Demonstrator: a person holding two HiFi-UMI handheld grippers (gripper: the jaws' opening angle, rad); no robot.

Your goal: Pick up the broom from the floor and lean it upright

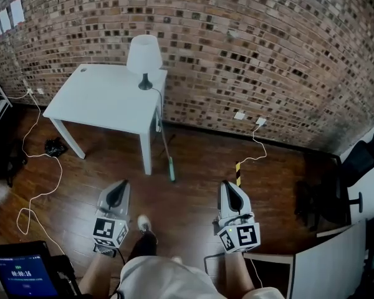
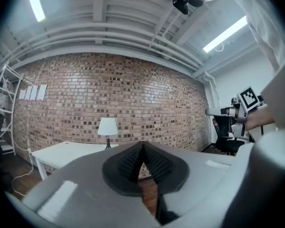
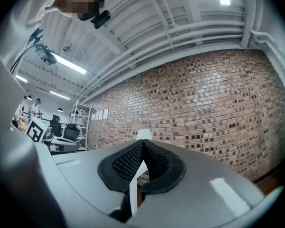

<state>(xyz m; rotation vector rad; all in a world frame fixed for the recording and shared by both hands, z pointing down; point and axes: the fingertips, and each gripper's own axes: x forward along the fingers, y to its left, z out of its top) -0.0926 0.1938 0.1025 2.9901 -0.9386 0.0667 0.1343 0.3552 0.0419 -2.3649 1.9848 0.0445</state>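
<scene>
The left tool (image 1: 117,195) is pinched together and empty. Ahead, the broom (image 1: 168,157) lies on the floor beside the bench (image 1: 100,98) leg. The right tool (image 1: 232,197) is closed too; spread one before reaching for the handle.

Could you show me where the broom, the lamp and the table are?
broom (image 1: 172,169), head view, on its green head.
lamp (image 1: 143,53), head view, on its white shade.
table (image 1: 100,95), head view, on its bare top.
</scene>
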